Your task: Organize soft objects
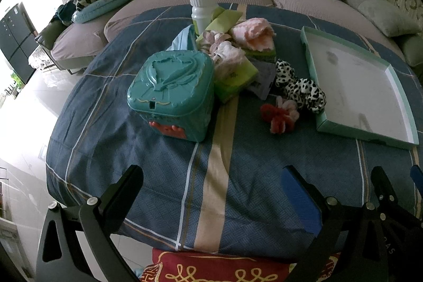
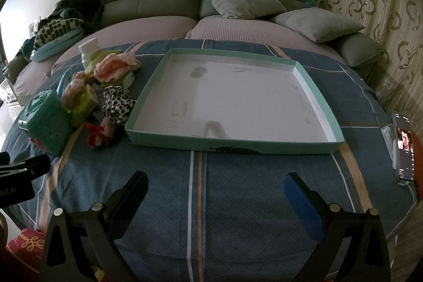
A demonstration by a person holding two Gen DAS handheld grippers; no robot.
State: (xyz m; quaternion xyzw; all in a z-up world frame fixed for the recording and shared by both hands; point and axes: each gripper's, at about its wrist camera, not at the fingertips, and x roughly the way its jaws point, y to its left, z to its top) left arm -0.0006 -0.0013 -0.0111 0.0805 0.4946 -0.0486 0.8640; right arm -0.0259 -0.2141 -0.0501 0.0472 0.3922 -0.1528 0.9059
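Black-and-white spotted fabric scrunchie (image 1: 300, 87) lies ahead of my left gripper (image 1: 212, 183), beside the shallow mint cardboard tray (image 2: 314, 86); a possibly yarn red-pink tuft (image 1: 277, 115) nearer. Both my grippers' jaws, right gripper (image 2: 215, 188) included, stand apart, empty.

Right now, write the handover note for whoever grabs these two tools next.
Left tool: open, holding nothing, hanging over the cloth near the table edge.
Right tool: open, holding nothing, in front of the tray.
The tray holds nothing.
Spotted scrunchie, red scrunchie and pink cloth lie in the pile left of the tray, beside the teal tin.
Done: nothing sorted yet.
Left: probably move the soft pieces into the tray.
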